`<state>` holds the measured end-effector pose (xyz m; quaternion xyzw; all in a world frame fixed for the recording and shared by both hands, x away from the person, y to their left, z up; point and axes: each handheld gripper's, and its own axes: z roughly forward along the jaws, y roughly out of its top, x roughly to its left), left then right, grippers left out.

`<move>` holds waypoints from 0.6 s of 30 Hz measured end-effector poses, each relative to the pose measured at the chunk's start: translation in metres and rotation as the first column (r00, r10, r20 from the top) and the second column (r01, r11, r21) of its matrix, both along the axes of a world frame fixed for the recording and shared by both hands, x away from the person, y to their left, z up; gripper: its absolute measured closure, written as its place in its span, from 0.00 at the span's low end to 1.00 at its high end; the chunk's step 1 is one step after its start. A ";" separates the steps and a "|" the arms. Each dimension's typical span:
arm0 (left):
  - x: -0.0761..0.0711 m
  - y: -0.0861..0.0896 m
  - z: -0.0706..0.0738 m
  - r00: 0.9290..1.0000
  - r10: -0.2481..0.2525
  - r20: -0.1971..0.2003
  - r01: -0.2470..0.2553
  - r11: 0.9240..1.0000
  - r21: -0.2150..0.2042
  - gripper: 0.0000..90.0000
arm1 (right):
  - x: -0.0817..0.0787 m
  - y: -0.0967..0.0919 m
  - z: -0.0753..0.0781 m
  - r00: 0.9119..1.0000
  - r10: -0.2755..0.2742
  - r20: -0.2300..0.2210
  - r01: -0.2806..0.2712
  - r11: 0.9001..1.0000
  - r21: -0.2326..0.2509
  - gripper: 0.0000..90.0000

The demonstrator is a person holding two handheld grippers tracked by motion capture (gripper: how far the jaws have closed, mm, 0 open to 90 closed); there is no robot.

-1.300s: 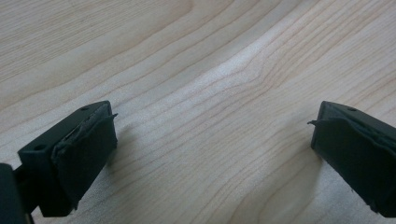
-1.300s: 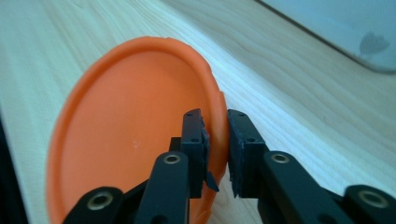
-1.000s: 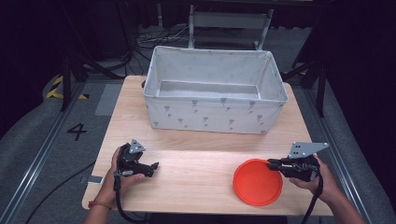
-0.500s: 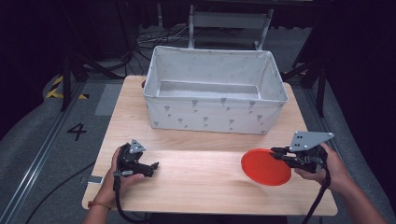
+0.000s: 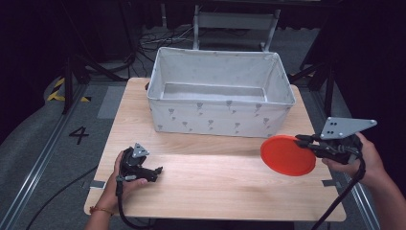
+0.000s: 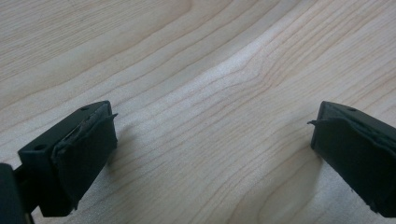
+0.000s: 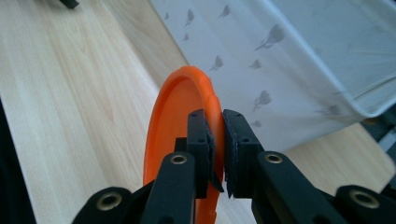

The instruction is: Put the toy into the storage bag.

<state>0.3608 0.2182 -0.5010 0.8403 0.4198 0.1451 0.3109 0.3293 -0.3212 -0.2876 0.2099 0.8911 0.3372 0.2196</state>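
Note:
An orange plate hangs above the table's right side, held by its right rim. My right gripper is shut on that rim; in the right gripper view both pads pinch the plate at my right gripper. My left gripper rests on the table at the front left. Its jaws stand wide open over bare wood in the left gripper view, my left gripper holding nothing.
A white fabric bin with a small grey print stands at the back of the table, open on top; its wall is close beside the plate. Dark floor, cables and frame legs surround the table.
My right gripper has lifted the orange plate off the table and carried it up toward the bin. The left gripper has stayed where it was.

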 end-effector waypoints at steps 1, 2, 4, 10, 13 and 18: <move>0.000 0.000 0.000 1.000 0.001 0.000 -0.001 1.000 0.000 0.01 | 0.001 -0.001 0.003 1.000 -0.001 0.004 0.001 1.000 0.002 0.91; 0.000 0.000 0.000 1.000 -0.001 0.000 0.001 1.000 0.001 0.01 | 0.002 -0.002 0.008 1.000 -0.002 0.013 0.002 1.000 0.003 0.91; 0.000 0.000 0.000 1.000 -0.001 0.000 0.001 1.000 0.000 0.01 | 0.004 -0.003 0.016 1.000 -0.005 0.027 0.005 1.000 0.004 0.91; 0.000 0.000 0.000 1.000 -0.003 0.001 0.003 1.000 -0.004 0.01 | 0.011 0.000 0.037 0.998 -0.009 0.059 0.008 1.000 0.021 0.91; 0.000 0.000 0.000 1.000 -0.002 0.001 0.002 1.000 -0.003 0.01 | 0.016 0.003 0.045 0.998 -0.005 0.065 0.004 1.000 0.023 0.91; 0.000 0.000 0.000 1.000 -0.002 0.001 0.002 1.000 -0.003 0.01 | 0.026 0.012 0.064 0.997 0.015 0.082 -0.016 1.000 0.010 0.91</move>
